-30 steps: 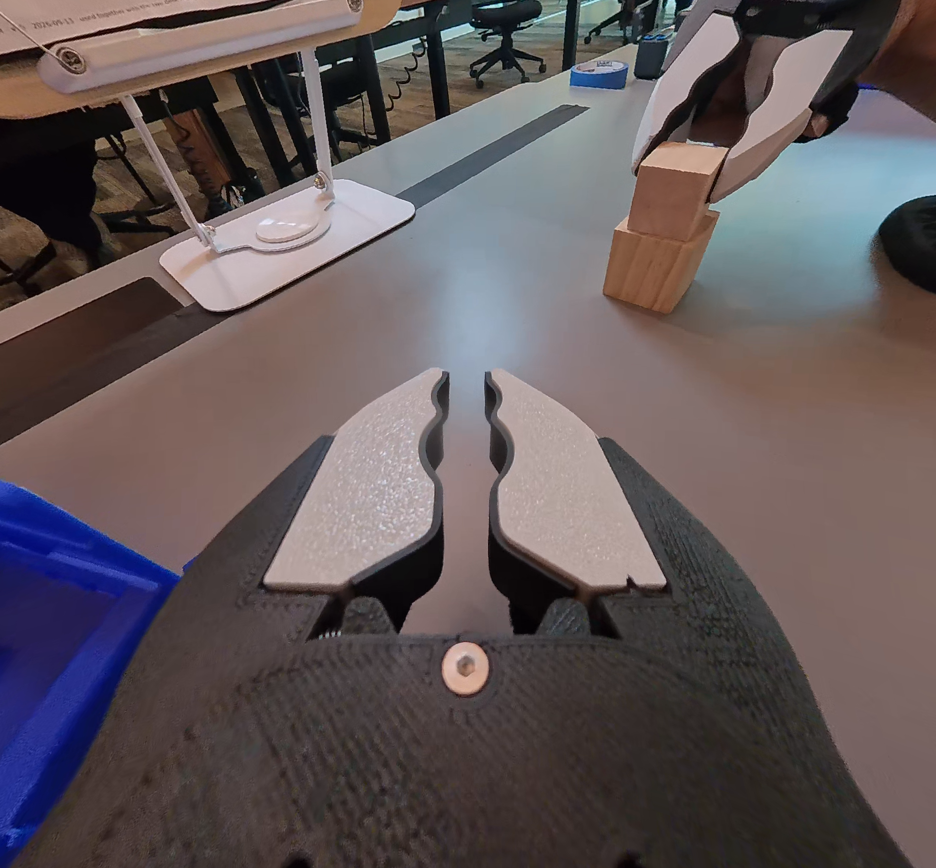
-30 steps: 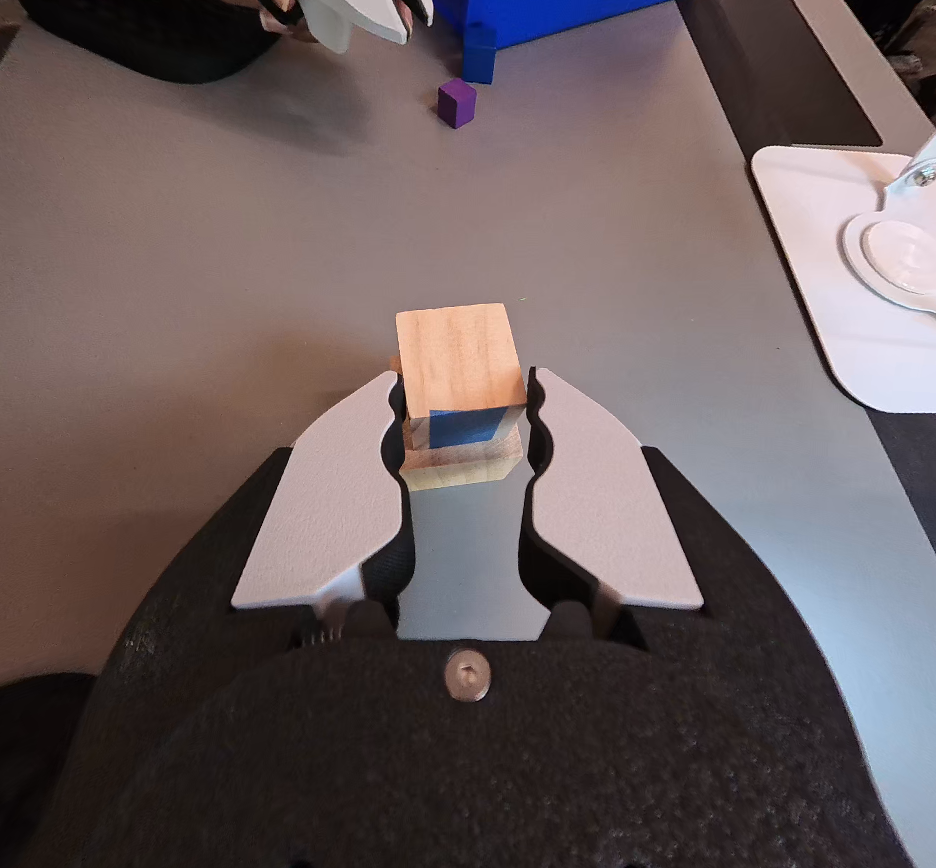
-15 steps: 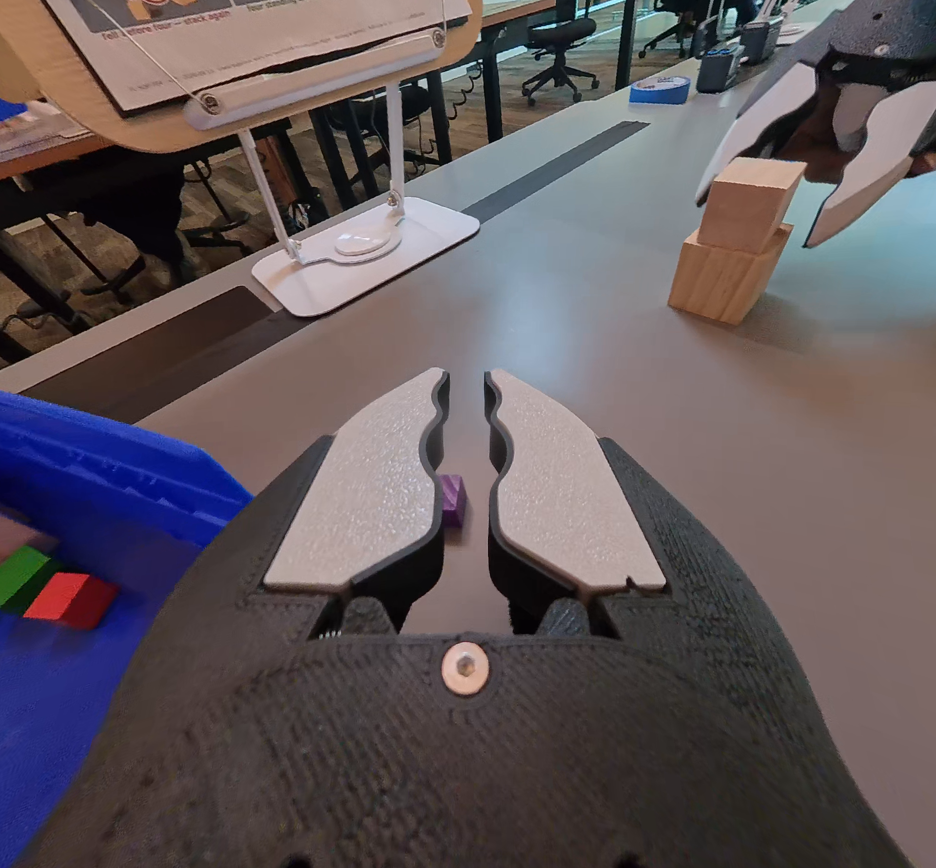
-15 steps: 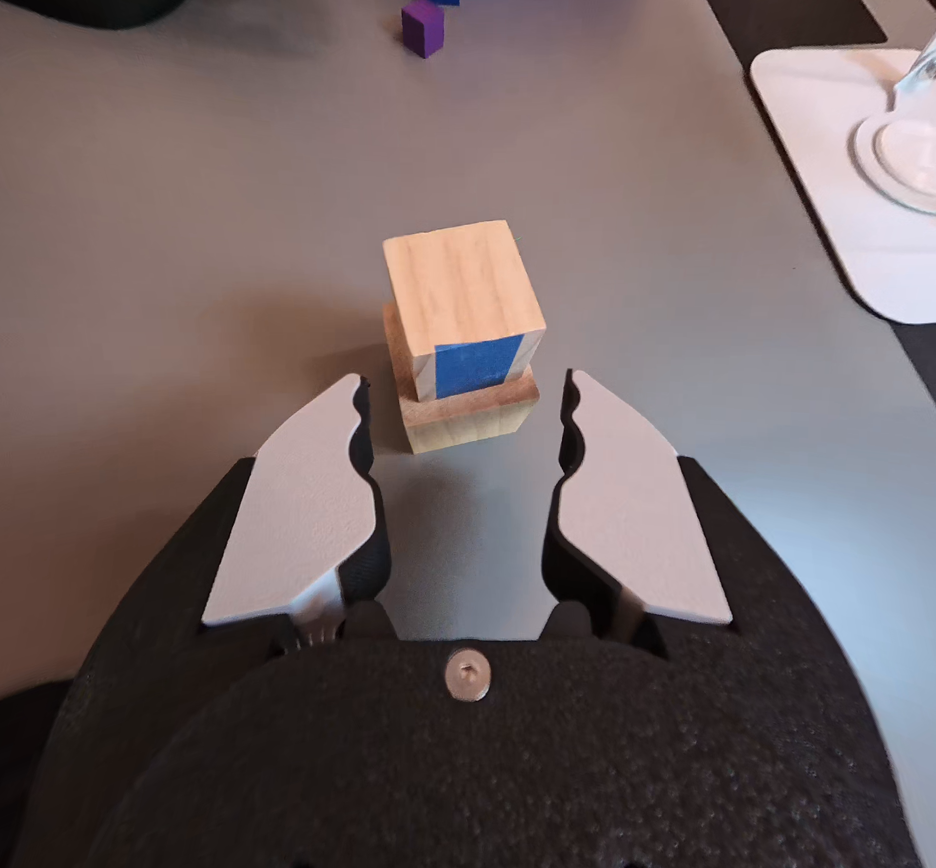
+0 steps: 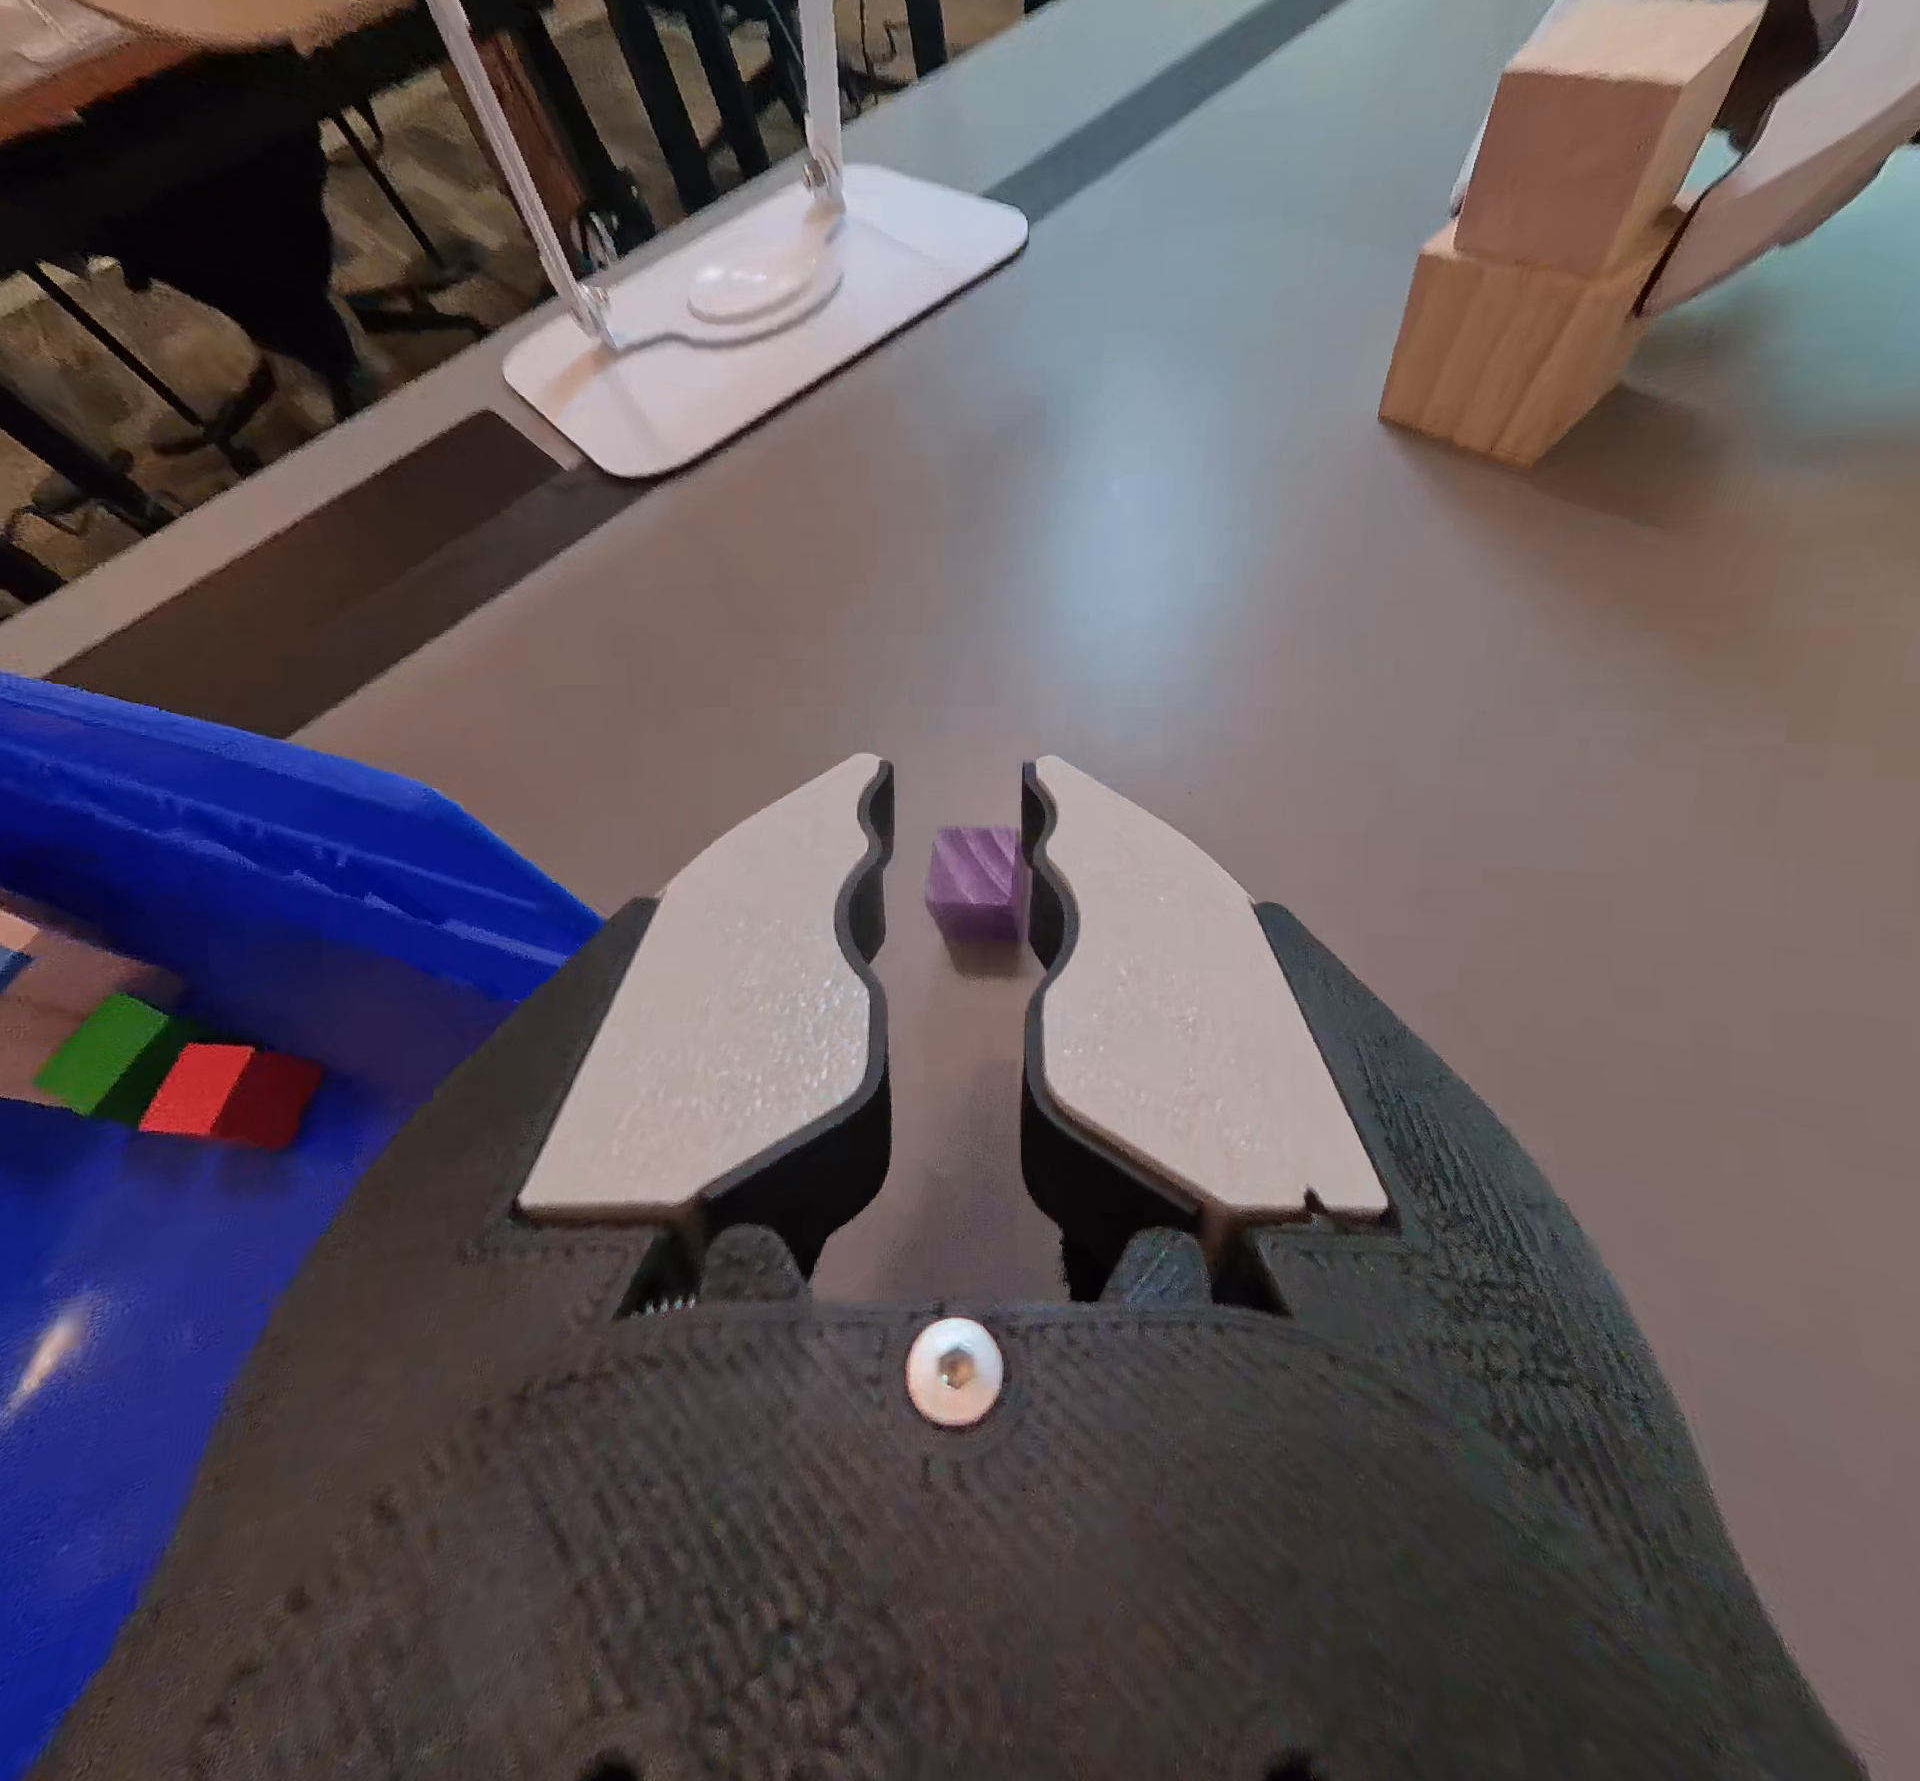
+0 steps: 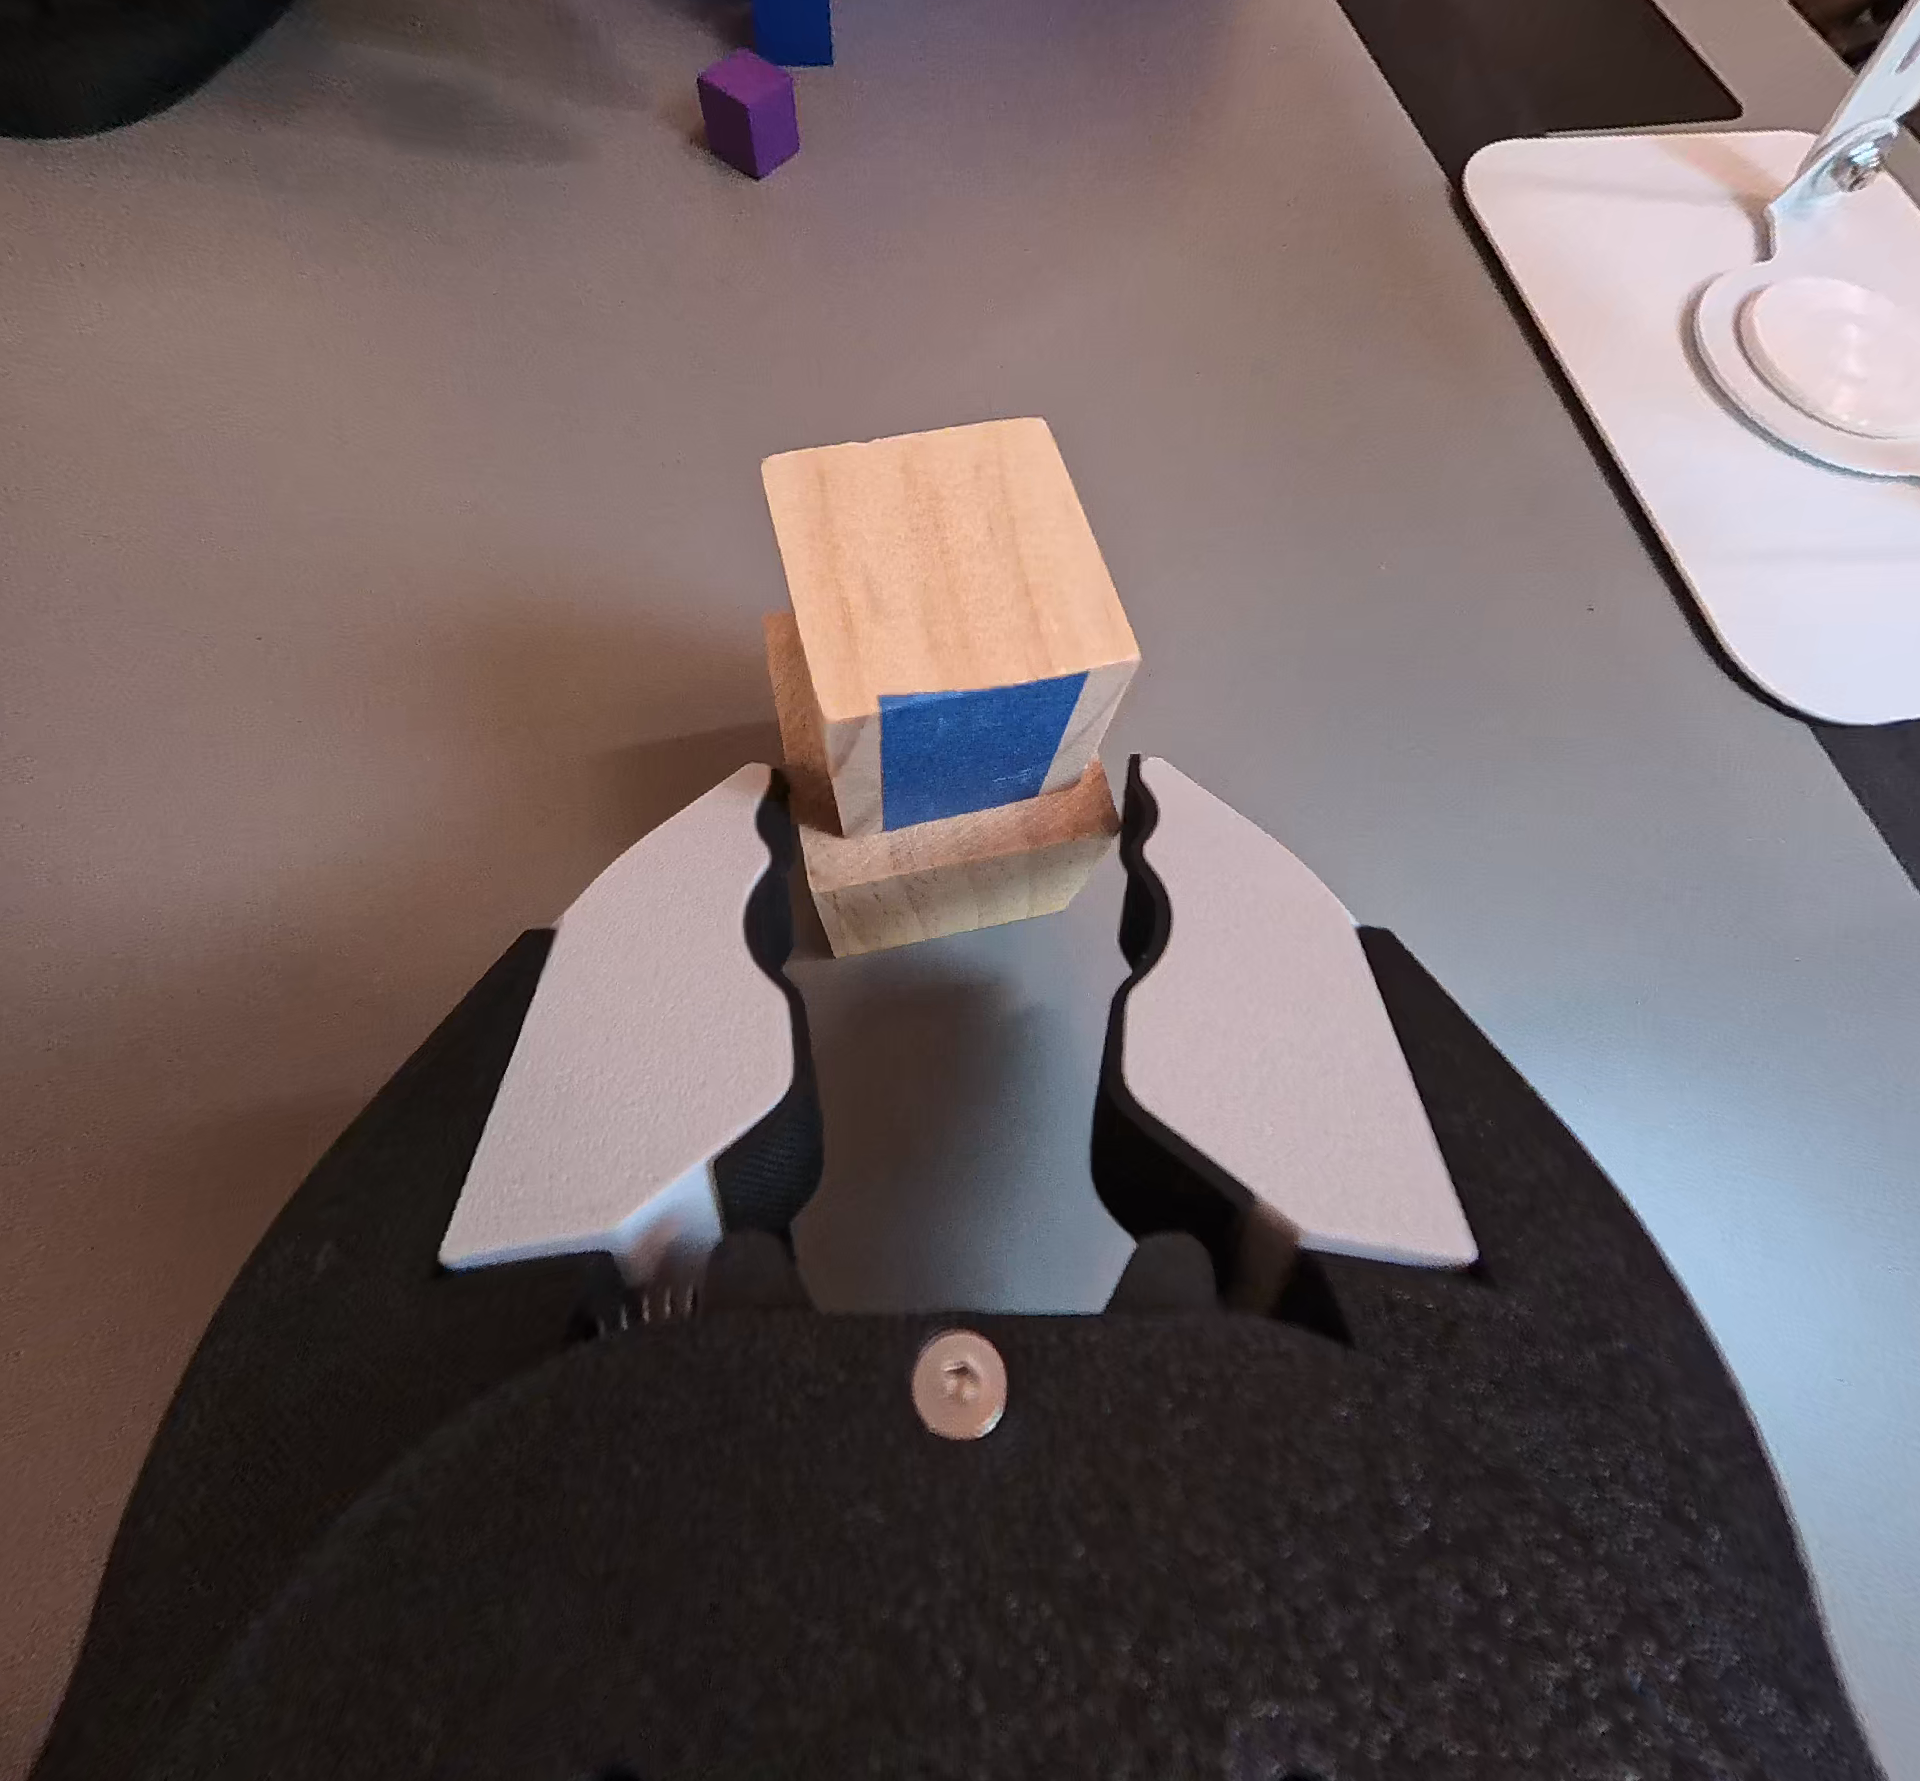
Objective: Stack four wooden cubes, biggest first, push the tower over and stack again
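Two wooden cubes point(image 6: 935, 692) stood stacked upright on the tabletop point(image 6: 416, 484), the upper one twisted off square. My right gripper point(image 6: 948, 796) had dropped back, jaws spread around the lower cube. My left gripper point(image 5: 956, 858) had opened slightly around the purple cube point(image 5: 975, 881), not pinching it.

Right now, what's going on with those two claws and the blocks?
Left gripper open around small purple cube, not clamped. Right gripper open beside two-cube wooden stack. Nothing in the way.
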The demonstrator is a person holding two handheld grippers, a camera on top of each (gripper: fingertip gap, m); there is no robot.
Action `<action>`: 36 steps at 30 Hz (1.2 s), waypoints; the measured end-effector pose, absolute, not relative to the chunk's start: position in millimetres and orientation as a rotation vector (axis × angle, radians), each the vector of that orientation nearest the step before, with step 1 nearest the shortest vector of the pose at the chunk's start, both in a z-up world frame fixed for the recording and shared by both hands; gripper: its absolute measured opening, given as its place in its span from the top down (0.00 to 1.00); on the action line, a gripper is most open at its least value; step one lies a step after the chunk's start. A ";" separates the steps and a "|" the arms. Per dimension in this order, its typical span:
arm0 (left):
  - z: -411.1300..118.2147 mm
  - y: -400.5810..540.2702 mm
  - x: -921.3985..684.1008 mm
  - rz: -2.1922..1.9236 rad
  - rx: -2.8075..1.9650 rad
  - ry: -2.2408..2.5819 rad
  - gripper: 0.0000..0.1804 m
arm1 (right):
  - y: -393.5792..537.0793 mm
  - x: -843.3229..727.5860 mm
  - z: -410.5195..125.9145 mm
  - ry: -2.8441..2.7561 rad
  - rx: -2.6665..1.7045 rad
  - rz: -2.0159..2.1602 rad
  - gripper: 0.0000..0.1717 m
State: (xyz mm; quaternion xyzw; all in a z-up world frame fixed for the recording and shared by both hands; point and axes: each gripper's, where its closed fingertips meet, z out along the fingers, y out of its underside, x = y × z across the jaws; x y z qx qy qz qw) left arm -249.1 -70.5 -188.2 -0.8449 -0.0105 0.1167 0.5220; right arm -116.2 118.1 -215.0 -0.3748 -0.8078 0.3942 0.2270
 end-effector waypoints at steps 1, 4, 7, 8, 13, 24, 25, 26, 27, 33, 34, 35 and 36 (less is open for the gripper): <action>-193.8 -70.4 -248.2 0.274 -2.053 -0.020 0.86 | 116.8 -116.0 -215.0 -2.234 -1.032 1.086 0.61; -209.0 -72.4 -248.8 0.274 -2.138 -0.020 0.82 | 115.3 -111.9 -204.9 -2.211 -1.036 1.111 0.56; -221.0 -75.2 -248.7 0.237 -2.206 -0.044 0.79 | 120.8 -100.1 -190.4 -2.143 -1.048 1.126 0.56; -223.8 -76.8 -250.3 0.243 -2.224 -0.052 0.78 | 123.7 -94.9 -185.6 -2.116 -1.050 1.127 0.56; -226.2 -87.2 -261.9 0.309 -2.280 -0.111 0.79 | 135.7 -80.4 -150.3 -1.931 -1.038 1.181 0.60; -234.8 -110.1 -283.5 0.439 -2.377 -0.207 0.82 | 126.4 -80.4 -140.6 -1.912 -0.998 1.198 0.62; -235.5 -109.4 -283.7 0.430 -2.373 -0.237 0.82 | 126.1 -80.5 -142.1 -1.917 -1.000 1.195 0.62; -235.2 -108.4 -284.0 0.423 -2.365 -0.258 0.82 | 125.8 -80.5 -143.1 -1.920 -1.001 1.194 0.62; -234.7 -107.4 -285.0 0.421 -2.354 -0.279 0.82 | 125.6 -80.7 -144.0 -1.923 -1.002 1.192 0.62; -234.0 -108.3 -298.3 0.479 -2.322 -0.393 0.74 | 122.2 -80.8 -148.8 -1.950 -0.998 1.175 0.62; -232.9 -107.6 -300.6 0.483 -2.307 -0.405 0.70 | 121.7 -80.7 -149.8 -1.955 -0.998 1.171 0.62; -233.8 -107.4 -302.2 0.476 -2.302 -0.418 0.69 | 121.2 -80.6 -150.9 -1.961 -0.998 1.170 0.62; -236.3 -107.0 -302.7 0.450 -2.302 -0.430 0.68 | 120.6 -80.7 -151.8 -1.965 -0.999 1.170 0.62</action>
